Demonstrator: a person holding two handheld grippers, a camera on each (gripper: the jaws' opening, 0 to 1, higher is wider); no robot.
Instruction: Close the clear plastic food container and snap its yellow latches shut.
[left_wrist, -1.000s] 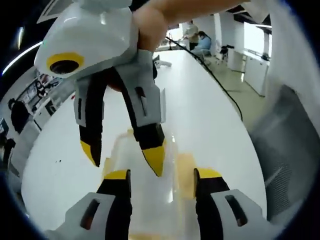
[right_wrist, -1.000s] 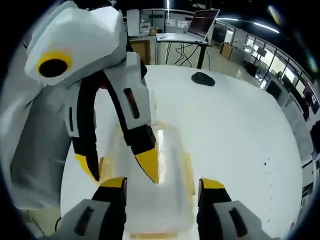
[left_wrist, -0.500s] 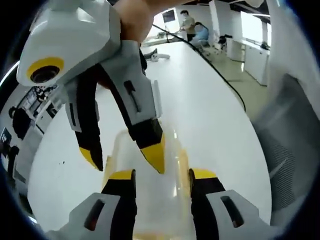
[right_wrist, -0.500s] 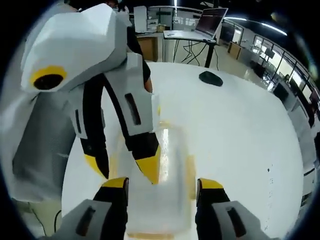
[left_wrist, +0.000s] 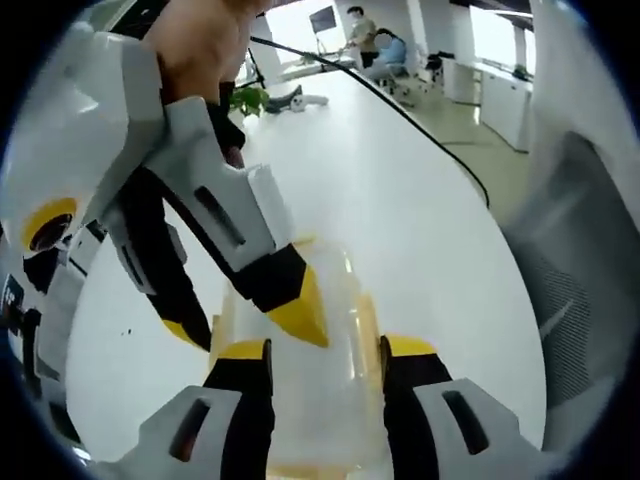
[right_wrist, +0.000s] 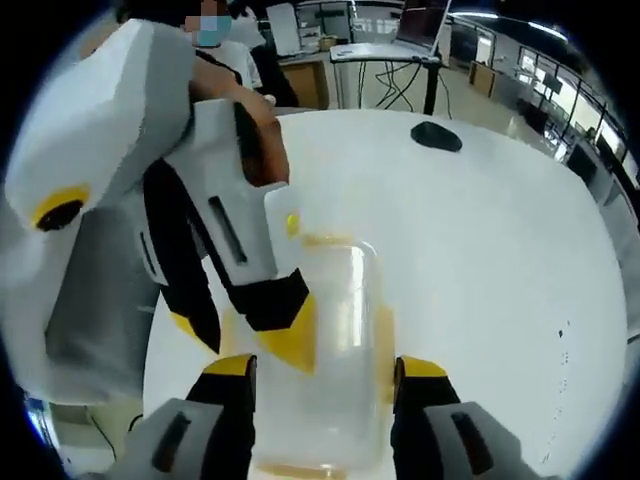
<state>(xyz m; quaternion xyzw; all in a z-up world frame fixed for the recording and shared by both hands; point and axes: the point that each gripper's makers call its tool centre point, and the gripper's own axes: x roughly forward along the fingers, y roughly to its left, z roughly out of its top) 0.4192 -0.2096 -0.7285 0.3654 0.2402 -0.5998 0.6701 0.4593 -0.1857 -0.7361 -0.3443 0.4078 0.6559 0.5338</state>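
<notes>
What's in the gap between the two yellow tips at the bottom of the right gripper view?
In the right gripper view, the clear plastic food container lies between the right gripper tips, on the white table.

Clear plastic food container (left_wrist: 335, 350) (right_wrist: 335, 350) with rounded corners lying flat on the white table (left_wrist: 400, 200) (right_wrist: 480, 240) at about six o'clock in both gripper views, lid on, a yellow latch (left_wrist: 370, 325) (right_wrist: 384, 340) along its three o'clock side.

Clear container (left_wrist: 320, 370) on white table (left_wrist: 400, 210)
</notes>
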